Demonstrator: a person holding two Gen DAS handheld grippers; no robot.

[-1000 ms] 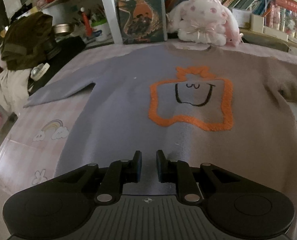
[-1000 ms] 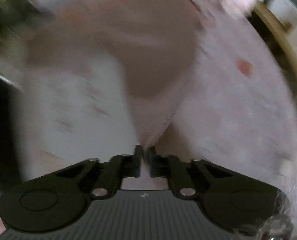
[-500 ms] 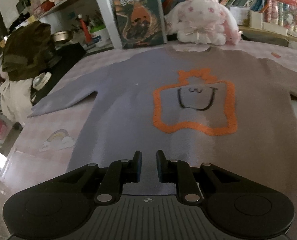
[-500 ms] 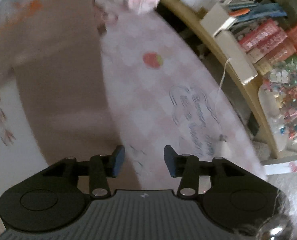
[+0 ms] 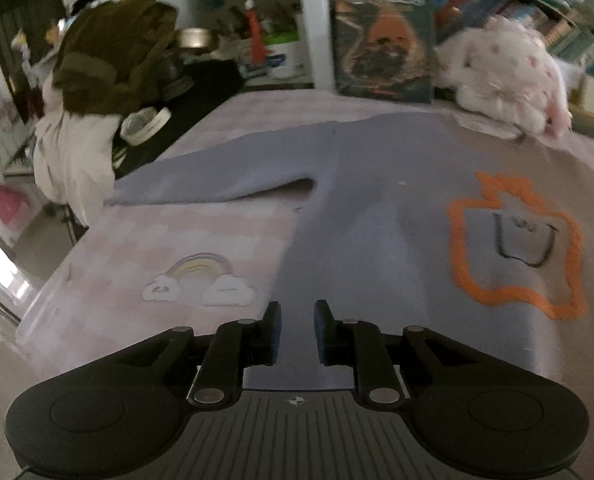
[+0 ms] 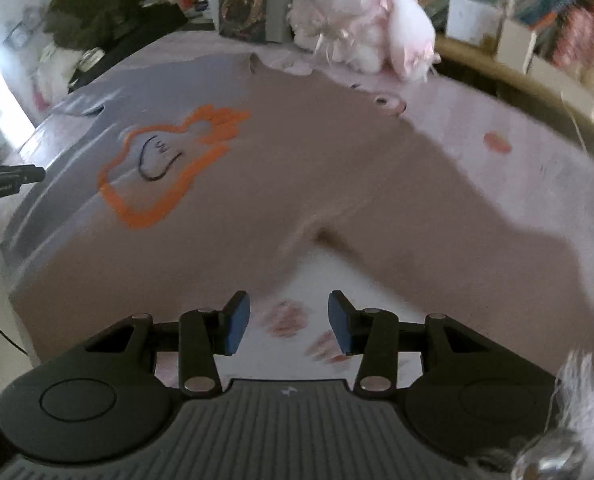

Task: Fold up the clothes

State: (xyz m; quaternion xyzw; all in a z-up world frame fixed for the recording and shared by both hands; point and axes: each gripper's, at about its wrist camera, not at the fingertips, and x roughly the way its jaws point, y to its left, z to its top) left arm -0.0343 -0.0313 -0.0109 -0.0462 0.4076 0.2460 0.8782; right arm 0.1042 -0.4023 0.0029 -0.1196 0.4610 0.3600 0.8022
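A grey-lilac sweater (image 5: 377,216) with an orange-outlined face motif (image 5: 517,240) lies flat, front up, on a pink checked cloth. It also shows in the right wrist view (image 6: 297,168). My left gripper (image 5: 296,330) hovers over the sweater's lower left hem, its jaws a little apart and empty. The left sleeve (image 5: 217,176) stretches out to the left. My right gripper (image 6: 289,326) is open and empty over bare cloth, just below the right armpit between body and right sleeve (image 6: 477,232).
A pink plush rabbit (image 5: 505,76) and an upright book (image 5: 385,32) stand behind the collar. A chair piled with brown and white clothes (image 5: 97,80) stands at the left. Shelves of books (image 6: 537,20) run along the right. The table's left edge (image 5: 37,300) is close.
My left gripper has swung left toward the sweater's left side. My right gripper opened, let go of the right sleeve, and turned back to face the sweater.
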